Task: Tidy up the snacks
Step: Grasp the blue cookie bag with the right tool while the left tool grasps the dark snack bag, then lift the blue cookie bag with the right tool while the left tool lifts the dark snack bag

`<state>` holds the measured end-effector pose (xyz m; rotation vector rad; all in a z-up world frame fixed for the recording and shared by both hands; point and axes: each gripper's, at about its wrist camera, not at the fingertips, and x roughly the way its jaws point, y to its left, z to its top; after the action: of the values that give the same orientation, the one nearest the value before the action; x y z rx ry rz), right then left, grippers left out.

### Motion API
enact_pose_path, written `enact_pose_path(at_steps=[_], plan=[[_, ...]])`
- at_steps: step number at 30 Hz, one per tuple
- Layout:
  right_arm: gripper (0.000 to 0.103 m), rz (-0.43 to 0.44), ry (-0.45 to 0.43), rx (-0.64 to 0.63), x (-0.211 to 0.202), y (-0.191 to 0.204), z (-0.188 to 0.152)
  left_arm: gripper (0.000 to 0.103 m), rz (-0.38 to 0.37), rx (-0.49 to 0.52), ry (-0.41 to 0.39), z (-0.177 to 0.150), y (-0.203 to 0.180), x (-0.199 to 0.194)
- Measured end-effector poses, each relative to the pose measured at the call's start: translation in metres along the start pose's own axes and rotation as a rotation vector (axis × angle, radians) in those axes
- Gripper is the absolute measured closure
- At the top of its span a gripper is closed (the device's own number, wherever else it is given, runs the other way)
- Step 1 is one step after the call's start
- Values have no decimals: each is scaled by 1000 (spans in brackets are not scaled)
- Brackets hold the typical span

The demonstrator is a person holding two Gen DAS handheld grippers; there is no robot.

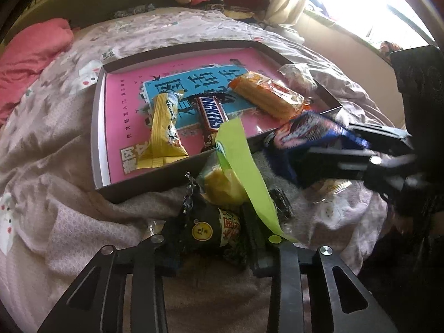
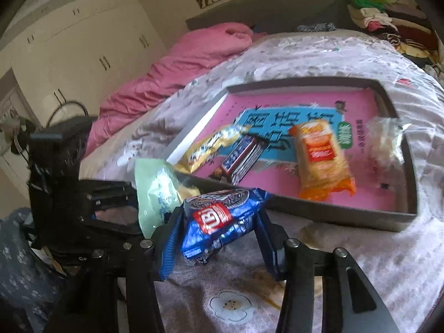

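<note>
A shallow grey tray [image 1: 149, 186] [image 2: 333, 213] with a pink printed floor lies on the bed. In it are a yellow packet [image 1: 163, 133], a Snickers bar [image 1: 212, 116], an orange cracker packet [image 1: 266, 94] and a clear packet [image 1: 297, 75]. Just short of the tray's near rim, my left gripper [image 1: 213, 238] [image 2: 130, 199] is shut on a green-and-clear cake packet [image 1: 236, 166] [image 2: 155, 194]. A dark packet [image 1: 211, 230] also sits between its fingers; I cannot tell if it is gripped. My right gripper [image 2: 219, 230] [image 1: 319, 152] is shut on a blue cookie packet [image 2: 219, 222] [image 1: 313, 136] beside it.
The floral bedspread [image 2: 360, 263] is rumpled around the tray. A pink quilt [image 2: 172, 63] lies at the far side, folded clothes [image 2: 388, 22] are piled at the headboard, and white wardrobes [image 2: 83, 36] stand beyond. Another clear packet [image 1: 330, 188] lies on the bed under the right gripper.
</note>
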<state>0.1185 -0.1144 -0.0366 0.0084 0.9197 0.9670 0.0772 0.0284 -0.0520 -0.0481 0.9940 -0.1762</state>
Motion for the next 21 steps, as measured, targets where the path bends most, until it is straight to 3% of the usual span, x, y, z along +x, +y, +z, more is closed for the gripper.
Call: enact_pose_path(at_steps=[7, 21], plan=[[53, -13, -39, 14, -16, -5, 1, 71, -52, -47, -4, -3, -2, -6], [53, -11, -85, 12, -29, -6, 7, 71, -34, -91, -57, 6, 8, -34]])
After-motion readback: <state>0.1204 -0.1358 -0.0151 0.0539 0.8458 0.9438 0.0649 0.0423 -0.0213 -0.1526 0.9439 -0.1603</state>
